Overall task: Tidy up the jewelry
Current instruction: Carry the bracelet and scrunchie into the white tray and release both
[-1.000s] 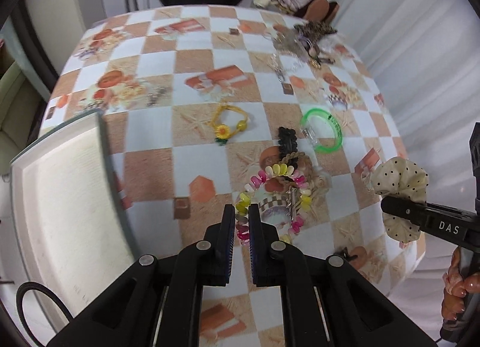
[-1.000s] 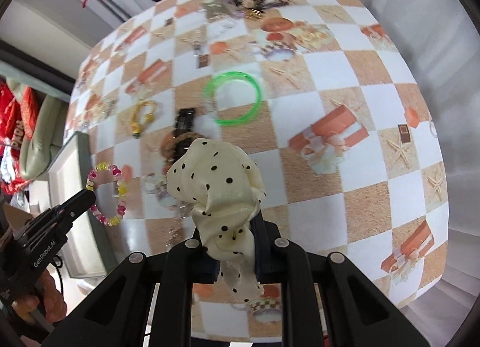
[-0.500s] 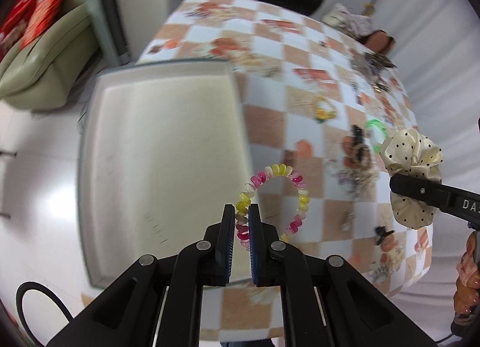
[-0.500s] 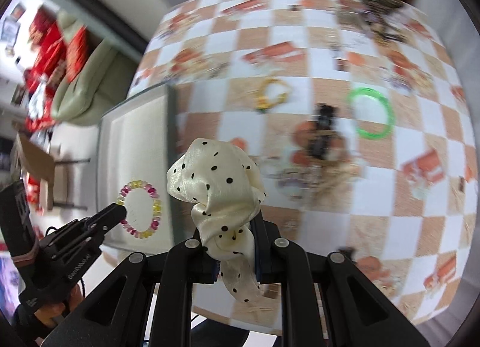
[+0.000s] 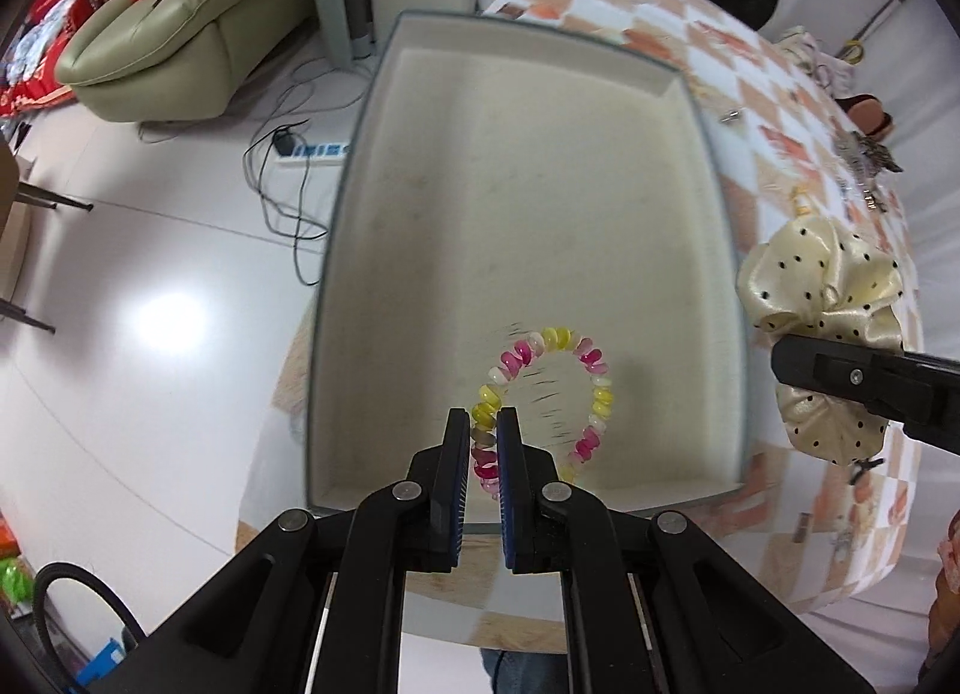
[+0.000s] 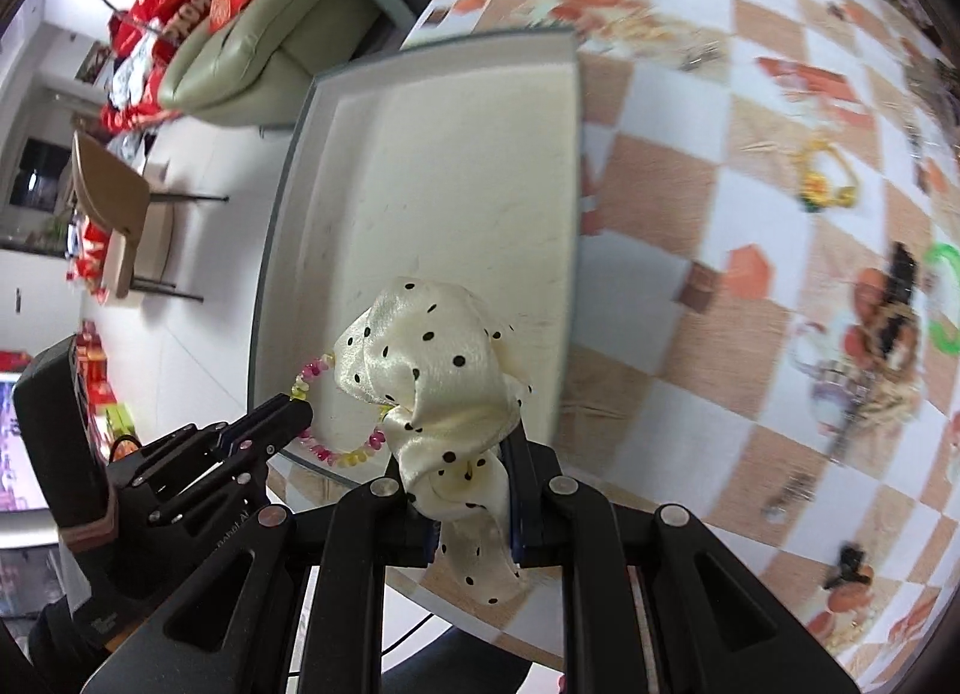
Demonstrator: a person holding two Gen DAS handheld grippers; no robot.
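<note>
My left gripper (image 5: 483, 424) is shut on a pink, yellow and white bead bracelet (image 5: 591, 361), which hangs over the near end of a shallow cream tray (image 5: 528, 166). My right gripper (image 6: 465, 442) is shut on a cream polka-dot scrunchie (image 6: 432, 352), held above the tray's (image 6: 456, 154) near right corner. In the left wrist view the scrunchie (image 5: 822, 286) and right gripper (image 5: 780, 358) sit just past the tray's right rim. In the right wrist view the left gripper (image 6: 300, 412) and bracelet (image 6: 348, 457) show at lower left.
The tray lies at the left edge of a table with a checked orange-and-white cloth (image 6: 690, 112). On the cloth lie a yellow flower bracelet (image 6: 825, 181), a green bangle (image 6: 945, 298), a black clip (image 6: 900, 274) and several other trinkets. A green sofa (image 5: 186, 16) and cables are beyond the edge.
Both grippers swept left from the jewelry pile to the tray, carrying the bracelet and the scrunchie. The tray now fills the middle of both views.
</note>
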